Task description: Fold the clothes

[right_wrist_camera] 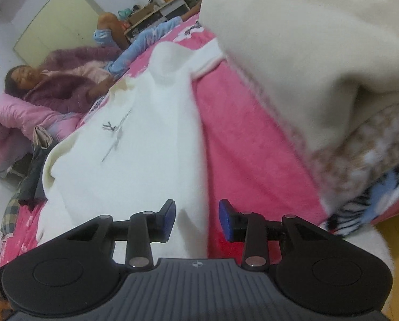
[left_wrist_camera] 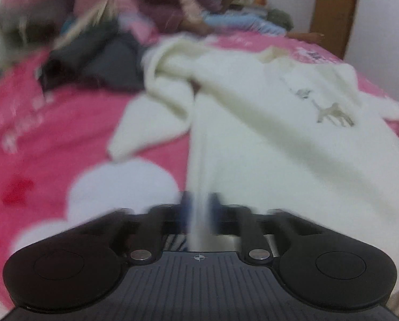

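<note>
A cream sweater (left_wrist_camera: 266,133) with a small deer print lies spread on the pink bedspread (left_wrist_camera: 65,139). My left gripper (left_wrist_camera: 199,208) is shut on a fold of its hem, and a strip of the cloth runs up from between the blurred blue pads. In the right wrist view the same sweater (right_wrist_camera: 135,155) stretches away toward the far end of the bed. My right gripper (right_wrist_camera: 198,219) stands open over the sweater's near edge. Cloth lies in the gap between its blue pads (right_wrist_camera: 170,218), and neither pad presses on it.
A person in a purple fleece (right_wrist_camera: 65,85) lies at the far end of the bed. Dark clothes (left_wrist_camera: 97,61) are heaped beside the sweater. A thick cream and patterned blanket (right_wrist_camera: 333,80) bulks up on the right. A wooden door frame (left_wrist_camera: 333,8) stands beyond the bed.
</note>
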`<state>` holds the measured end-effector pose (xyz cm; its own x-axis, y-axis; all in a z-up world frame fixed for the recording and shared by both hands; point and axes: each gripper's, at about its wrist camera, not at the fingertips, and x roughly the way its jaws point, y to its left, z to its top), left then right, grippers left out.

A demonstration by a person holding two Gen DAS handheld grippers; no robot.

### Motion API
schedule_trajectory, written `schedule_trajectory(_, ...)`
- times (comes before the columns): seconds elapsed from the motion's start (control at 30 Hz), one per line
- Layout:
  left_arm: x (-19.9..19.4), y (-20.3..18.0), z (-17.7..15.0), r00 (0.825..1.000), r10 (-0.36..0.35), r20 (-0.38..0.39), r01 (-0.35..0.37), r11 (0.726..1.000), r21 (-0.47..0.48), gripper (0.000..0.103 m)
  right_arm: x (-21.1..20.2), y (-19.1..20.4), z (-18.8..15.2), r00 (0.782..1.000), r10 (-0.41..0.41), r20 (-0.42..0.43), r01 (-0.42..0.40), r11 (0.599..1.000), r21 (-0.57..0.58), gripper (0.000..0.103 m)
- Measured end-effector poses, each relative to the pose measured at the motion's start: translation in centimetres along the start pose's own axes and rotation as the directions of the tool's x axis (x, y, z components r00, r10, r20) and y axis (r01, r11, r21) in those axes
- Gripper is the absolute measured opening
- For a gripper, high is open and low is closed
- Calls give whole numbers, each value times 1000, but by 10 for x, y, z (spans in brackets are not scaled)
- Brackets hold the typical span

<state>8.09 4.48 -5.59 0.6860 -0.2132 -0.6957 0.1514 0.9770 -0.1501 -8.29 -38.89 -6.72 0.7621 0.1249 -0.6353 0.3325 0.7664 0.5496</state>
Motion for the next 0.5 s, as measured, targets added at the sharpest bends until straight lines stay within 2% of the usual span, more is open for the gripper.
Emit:
schedule_trajectory(0.07,-13,14,4,998,-54,22,56,993,-103,8,-3,-2,-2,1000,11,4,-11,1000,7,38)
schedule_trajectory(0.17,-41,37,11,987,-128,97,149,958,-247,7,-13,-11,-1,1000,11,26,-11,1000,18,38)
schedule_trajectory(0.27,-37,66,11,987,-129,98,155,921,-357,7,-14,-20,3,999,0,42,-2,999,42,38)
schedule_trajectory(0.33,-16,82,5,989,-147,32,146,888,-437,7,-13,-26,4,999,-5,41,3,998,64,39)
schedule_trajectory(0.4,3,93,-7,983,-183,-28,144,849,-508,10,-13,-29,3,999,2,36,-6,996,92,39)
schedule_trajectory(0.43,1,93,-9,982,-191,-14,158,849,-504,11,-13,-31,3,999,6,33,-10,994,105,39)
schedule_trajectory(0.5,-9,87,-8,979,-204,5,184,871,-455,11,-18,-33,2,999,38,33,-42,991,126,39)
